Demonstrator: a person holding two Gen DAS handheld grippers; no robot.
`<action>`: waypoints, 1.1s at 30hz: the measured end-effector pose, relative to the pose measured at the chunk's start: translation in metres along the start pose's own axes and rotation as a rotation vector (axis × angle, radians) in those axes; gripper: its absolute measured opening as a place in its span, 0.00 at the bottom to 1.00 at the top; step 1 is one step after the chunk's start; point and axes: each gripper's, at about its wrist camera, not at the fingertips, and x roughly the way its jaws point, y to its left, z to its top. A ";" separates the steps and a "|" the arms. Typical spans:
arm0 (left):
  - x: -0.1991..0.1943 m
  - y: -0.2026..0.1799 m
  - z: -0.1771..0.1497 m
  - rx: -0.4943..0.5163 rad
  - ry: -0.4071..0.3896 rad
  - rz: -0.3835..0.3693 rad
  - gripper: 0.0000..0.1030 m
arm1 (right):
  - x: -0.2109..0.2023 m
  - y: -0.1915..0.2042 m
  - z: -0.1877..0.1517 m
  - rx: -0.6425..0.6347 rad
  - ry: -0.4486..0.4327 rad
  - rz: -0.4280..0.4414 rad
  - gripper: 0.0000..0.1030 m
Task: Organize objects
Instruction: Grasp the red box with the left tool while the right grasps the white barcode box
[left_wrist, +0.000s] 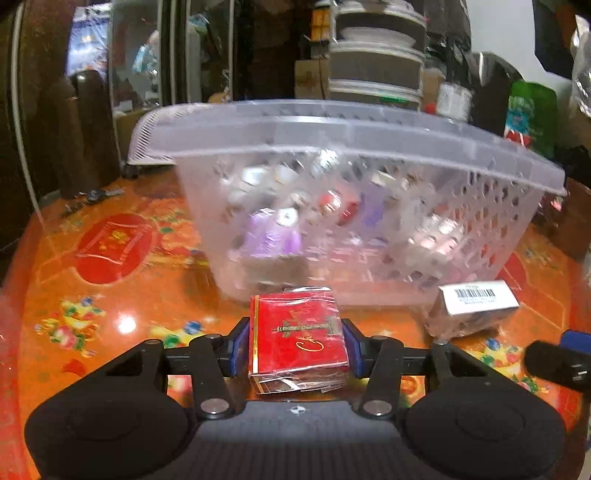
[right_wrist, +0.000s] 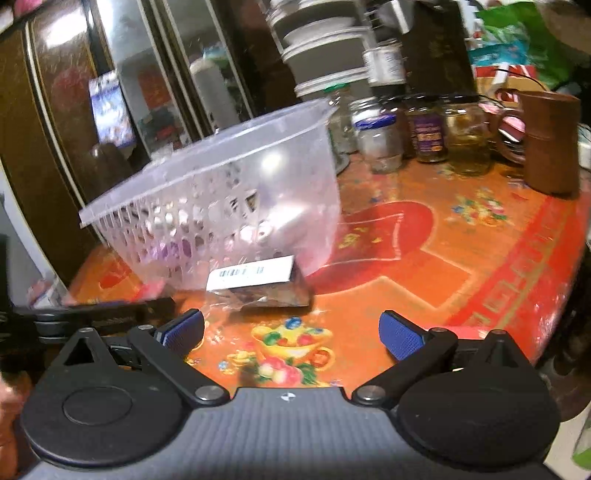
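My left gripper is shut on a red box wrapped in clear film, held just above the table in front of a clear perforated plastic basket. The basket holds several small bottles, blurred through its wall. A plastic-wrapped packet with a white barcode label lies on the table right of the red box. In the right wrist view my right gripper is open and empty, a little short of that packet, which lies against the basket.
The orange and red patterned table carries several glass jars and a brown jug at the back right. Stacked plates and clutter stand behind the basket. A dark cabinet rises at the left.
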 end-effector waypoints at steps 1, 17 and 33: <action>-0.002 0.004 0.000 -0.003 -0.010 0.005 0.52 | 0.005 0.006 0.002 -0.015 0.019 -0.006 1.00; 0.004 0.026 -0.005 -0.045 0.017 0.002 0.52 | 0.074 0.059 0.019 -0.232 0.145 -0.191 1.00; 0.005 0.022 -0.006 -0.020 0.013 0.016 0.52 | 0.067 0.058 0.018 -0.186 0.080 -0.235 0.76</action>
